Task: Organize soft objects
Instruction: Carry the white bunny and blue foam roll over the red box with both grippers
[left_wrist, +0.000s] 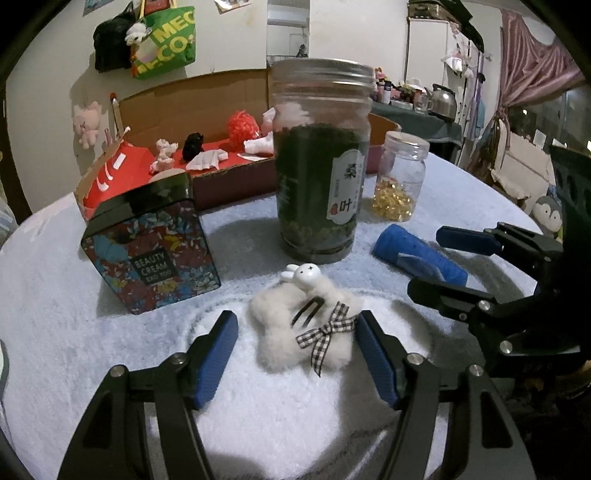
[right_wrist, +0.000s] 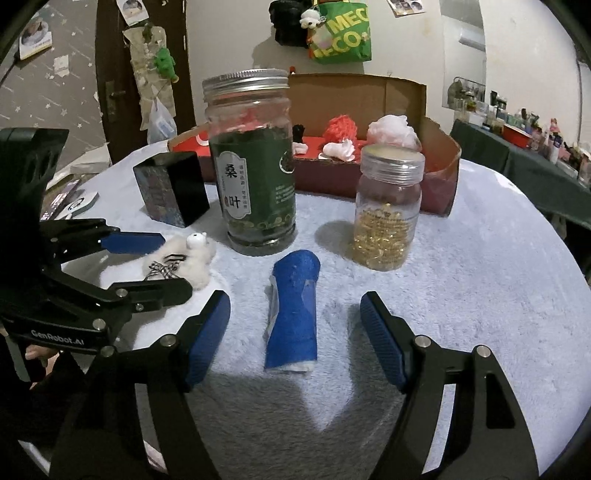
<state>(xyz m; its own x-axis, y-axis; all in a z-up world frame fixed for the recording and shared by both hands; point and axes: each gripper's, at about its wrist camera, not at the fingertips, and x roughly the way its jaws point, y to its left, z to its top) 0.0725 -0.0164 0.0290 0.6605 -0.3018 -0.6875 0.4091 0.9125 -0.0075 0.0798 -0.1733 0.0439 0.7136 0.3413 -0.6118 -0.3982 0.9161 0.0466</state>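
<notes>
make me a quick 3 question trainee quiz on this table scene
1. True or false: the left tongs are clamped on the fluffy white hair clip.
2. What lies between the open right tongs? A) blue roll B) floral tin C) kettle
3. Fill in: the small jar holds ____ capsules.

Key: 1 false, the pads stand clear of it; 2 A; 3 golden.

The right hand-held gripper (right_wrist: 295, 336) stands open around a blue roll (right_wrist: 293, 314) lying untouched between its pads on the tabletop (right_wrist: 480, 277), two jars beyond.
</notes>
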